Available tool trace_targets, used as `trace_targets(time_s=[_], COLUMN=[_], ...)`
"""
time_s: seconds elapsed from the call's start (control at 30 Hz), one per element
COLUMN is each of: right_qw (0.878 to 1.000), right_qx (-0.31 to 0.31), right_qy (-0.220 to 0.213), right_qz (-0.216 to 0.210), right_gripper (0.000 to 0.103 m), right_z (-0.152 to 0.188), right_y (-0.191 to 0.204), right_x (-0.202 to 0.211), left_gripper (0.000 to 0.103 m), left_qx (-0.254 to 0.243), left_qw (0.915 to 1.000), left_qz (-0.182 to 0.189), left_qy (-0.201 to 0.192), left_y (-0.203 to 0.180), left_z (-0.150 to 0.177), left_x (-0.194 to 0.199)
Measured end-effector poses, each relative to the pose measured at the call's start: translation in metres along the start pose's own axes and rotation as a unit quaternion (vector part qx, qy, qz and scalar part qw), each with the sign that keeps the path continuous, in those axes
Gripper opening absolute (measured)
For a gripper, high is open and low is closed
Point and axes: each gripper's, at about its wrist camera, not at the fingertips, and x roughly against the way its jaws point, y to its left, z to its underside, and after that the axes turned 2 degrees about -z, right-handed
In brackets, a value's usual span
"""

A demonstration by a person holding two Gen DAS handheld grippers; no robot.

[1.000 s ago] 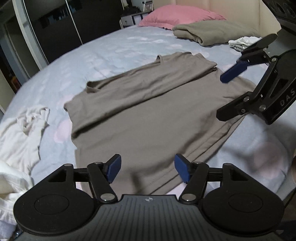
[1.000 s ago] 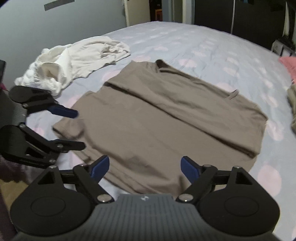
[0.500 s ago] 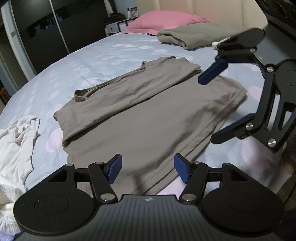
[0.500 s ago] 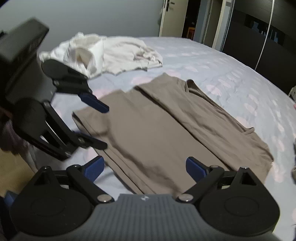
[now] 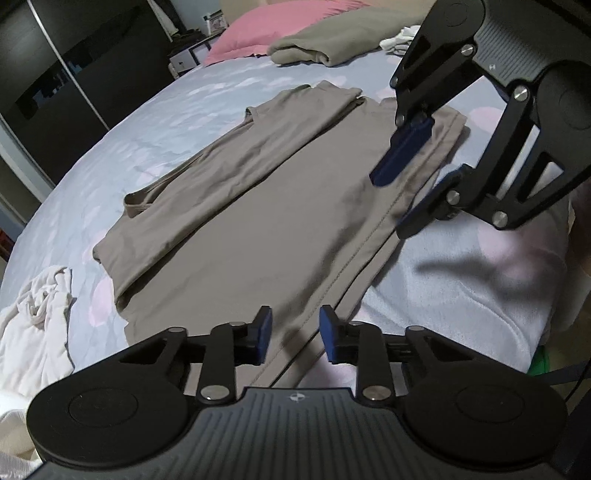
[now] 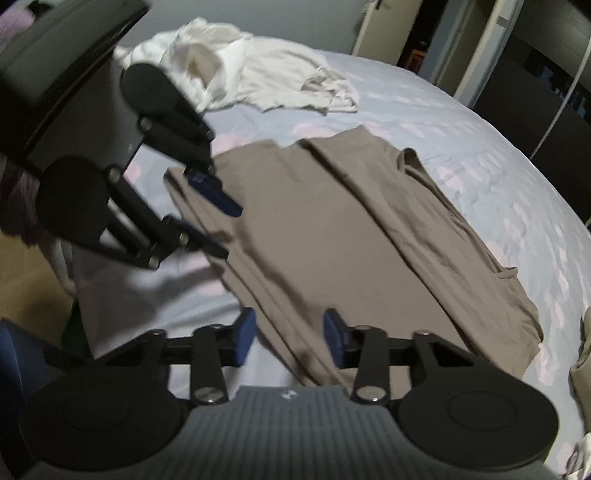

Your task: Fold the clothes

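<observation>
Bedroom scene: we hold our left gripper (image 5: 293, 334) and right gripper (image 6: 288, 338) low over the near hem of a taupe shirt (image 5: 258, 221), each with its blue pads spread apart and nothing between them. The shirt lies flat on the pale blue bedspread (image 5: 155, 122), its sides folded inward. White clothes (image 6: 258, 81) sit crumpled beside it, a pink pillow (image 5: 266, 26) and another taupe garment (image 5: 332, 44) farther off.

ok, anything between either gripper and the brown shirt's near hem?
Nothing visible. The left gripper and right gripper both sit with jaws open right at the near hem of the brown shirt, only bare fabric and the bedsheet in front. The white clothes lie off to the side.
</observation>
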Motion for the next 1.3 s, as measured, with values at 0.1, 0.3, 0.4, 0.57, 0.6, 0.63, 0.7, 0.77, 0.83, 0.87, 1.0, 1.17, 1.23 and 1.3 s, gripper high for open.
trace_targets(time_s=[0.1,0.3,0.4,0.57,0.6,0.63,0.7,0.77,0.83,0.87,1.0,1.17,1.23,1.3], right_qw=[1.000,0.998,0.998,0.998,0.999,0.999,0.999,0.999,0.999,0.999,0.999,0.999,0.998,0.998], right_qx=[0.016,0.035,0.025,0.013,0.011,0.009,0.005,0.003,0.004,0.006,0.014,0.024,0.029,0.033], right_qy=[0.016,0.051,0.059,0.051,0.048,0.046,0.042,0.039,0.042,0.044,0.050,0.046,0.051,0.061], right_qz=[0.006,0.015,0.012,0.018,0.018,0.018,0.015,0.010,0.004,0.005,0.010,0.014,0.012,0.014], right_gripper=[0.029,0.020,0.010,0.003,0.002,0.002,0.002,0.002,0.001,0.001,0.007,0.036,0.036,0.029], right_z=[0.003,0.009,0.010,0.007,0.006,0.006,0.004,0.004,0.004,0.004,0.008,0.007,0.008,0.009], right_y=[0.003,0.004,0.000,-0.005,-0.006,-0.006,-0.006,-0.005,-0.002,-0.002,0.001,0.002,0.004,0.004], right_x=[-0.008,-0.026,-0.031,-0.024,-0.022,-0.019,-0.012,-0.005,-0.002,-0.003,-0.010,-0.013,-0.017,-0.024], left_gripper=[0.025,0.025,0.022,0.002,0.001,0.000,0.000,0.000,0.000,0.000,0.000,0.017,0.017,0.017], left_qx=[-0.021,-0.034,-0.022,-0.001,-0.001,-0.002,-0.006,-0.015,-0.023,-0.026,-0.040,-0.061,-0.064,-0.060], left_qw=[0.9998,0.9994,0.9997,0.9997,0.9996,0.9996,0.9994,0.9992,0.9990,0.9990,0.9991,0.9981,0.9979,0.9982], left_qz=[0.004,0.008,0.014,0.024,0.026,0.027,0.030,0.035,0.037,0.035,0.006,0.000,-0.005,-0.002], left_qy=[0.000,0.002,-0.001,-0.006,-0.008,-0.011,-0.013,-0.010,-0.006,-0.002,-0.008,-0.004,-0.002,0.002], left_y=[-0.007,-0.012,-0.008,-0.001,0.000,0.001,0.001,-0.001,-0.003,-0.005,-0.009,-0.014,-0.015,-0.013], left_z=[0.001,0.003,0.002,0.001,0.000,0.000,-0.002,-0.002,-0.001,-0.001,0.001,0.003,0.003,0.004], left_x=[-0.005,-0.013,-0.011,-0.008,-0.005,-0.002,0.005,0.010,0.013,0.012,0.005,0.000,-0.006,-0.012])
